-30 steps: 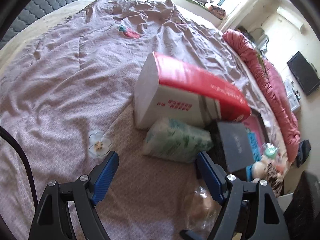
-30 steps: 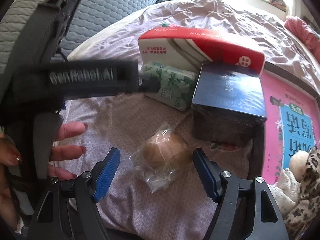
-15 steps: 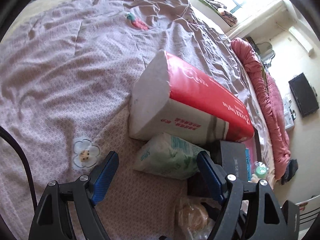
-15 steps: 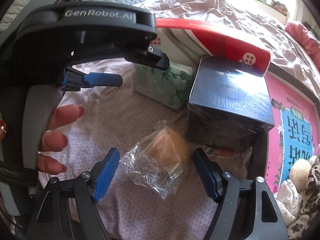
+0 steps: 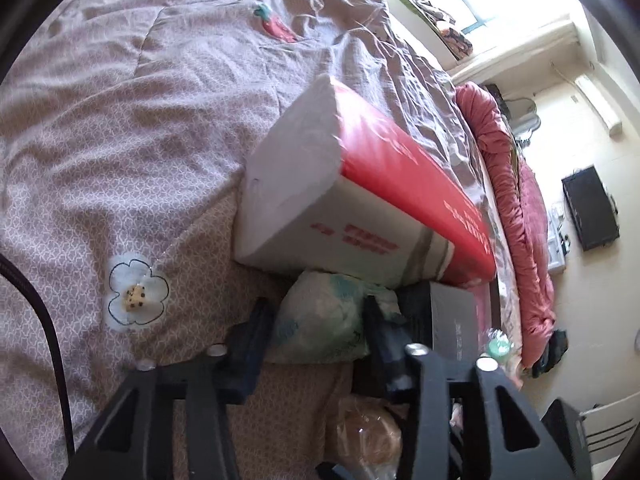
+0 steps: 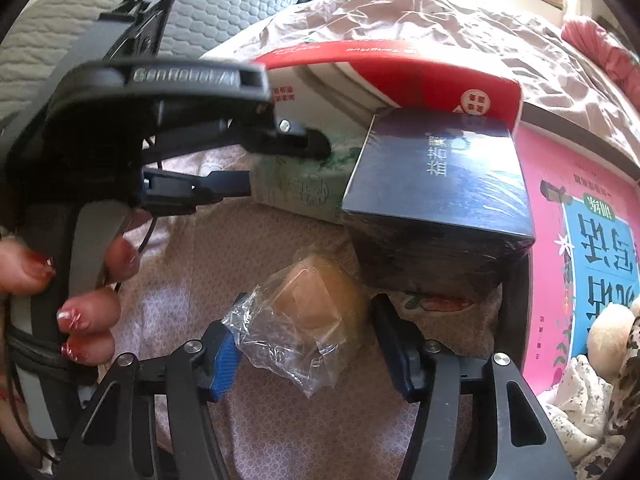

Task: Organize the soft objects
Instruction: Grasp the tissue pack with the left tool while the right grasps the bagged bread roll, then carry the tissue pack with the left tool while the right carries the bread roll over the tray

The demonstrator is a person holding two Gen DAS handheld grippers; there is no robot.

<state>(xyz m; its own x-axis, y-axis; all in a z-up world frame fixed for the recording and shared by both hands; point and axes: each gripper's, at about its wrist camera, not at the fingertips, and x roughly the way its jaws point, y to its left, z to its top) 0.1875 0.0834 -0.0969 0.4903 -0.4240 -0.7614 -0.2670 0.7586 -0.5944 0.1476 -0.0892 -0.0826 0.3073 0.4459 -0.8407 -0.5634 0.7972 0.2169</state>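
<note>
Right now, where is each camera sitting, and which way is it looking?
Left wrist: rides the left gripper, looking along its fingers across the bed at the green tissue pack between them.
Right wrist: rides the right gripper, looking down at the bagged bun; the left hand shows too.
Both views share the tissue pack, the bun, the red-and-white pack and the dark box.

The bed (image 5: 120, 128) wears a rumpled mauve quilt (image 6: 256, 264). Lying on it: a big red-and-white tissue pack (image 5: 360, 200) at the far side, a green tissue pack (image 5: 320, 320) nearer, a dark box (image 6: 440, 184), a bagged bun (image 6: 316, 312), and a pink book (image 6: 580, 240) at right.
</note>
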